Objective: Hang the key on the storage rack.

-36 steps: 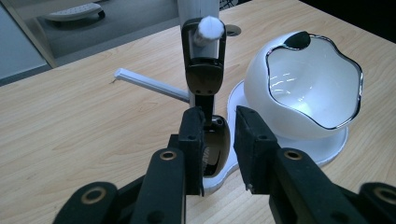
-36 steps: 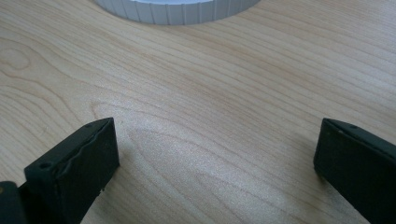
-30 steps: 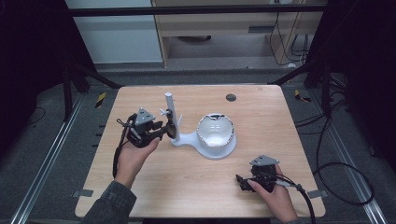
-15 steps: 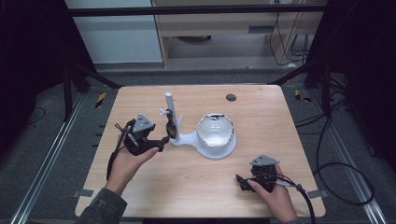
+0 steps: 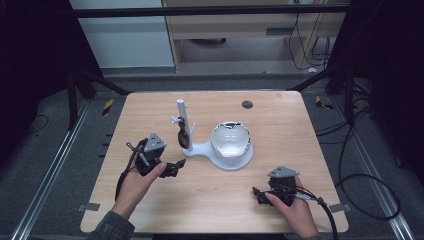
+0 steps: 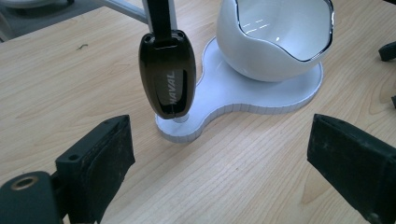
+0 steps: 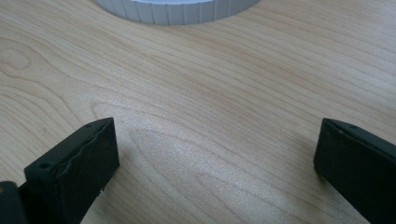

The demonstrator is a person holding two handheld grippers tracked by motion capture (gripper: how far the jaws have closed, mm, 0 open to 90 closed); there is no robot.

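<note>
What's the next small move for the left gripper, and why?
Probably ease the left gripper forward toward the black key fob, then close. In the left gripper view the fob hangs from the white stand ahead of the open jaws, left of their centre and not yet between them. The right gripper rests open on the table, well away.

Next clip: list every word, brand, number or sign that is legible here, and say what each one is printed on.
"HAVAL": pale letters running lengthwise on the black key fob that hangs from the post of the white stand.
Nothing else is readable: the white bowl and the wooden table carry no lettering, and the black-and-yellow striped pieces on the floor show only stripes.
</note>
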